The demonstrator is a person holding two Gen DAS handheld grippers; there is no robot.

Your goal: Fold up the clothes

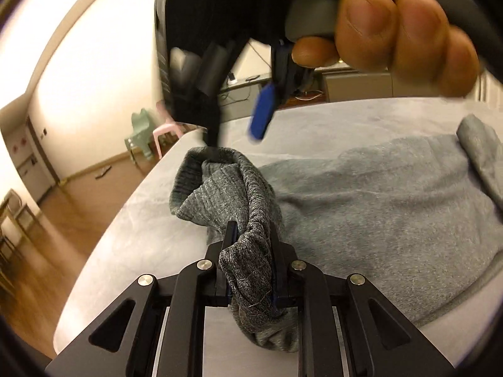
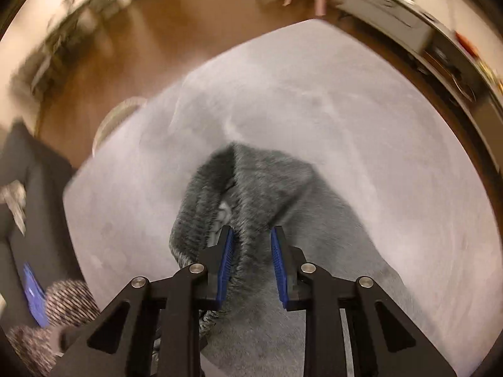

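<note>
A grey knit sweater lies spread on a pale grey padded surface. My left gripper is shut on a bunched fold of its ribbed edge, which rises in a loop ahead of the fingers. A hand holds the right gripper just above that loop, its jaws apart and one blue pad showing. In the right wrist view the right gripper is open, with the sweater's ribbed opening lying under and between its fingers. That view is blurred by motion.
The padded surface's edge drops to a brown wooden floor. A pink stool and a green seat stand beyond. A low cabinet lines the far wall. A person's patterned sleeve shows at the lower left.
</note>
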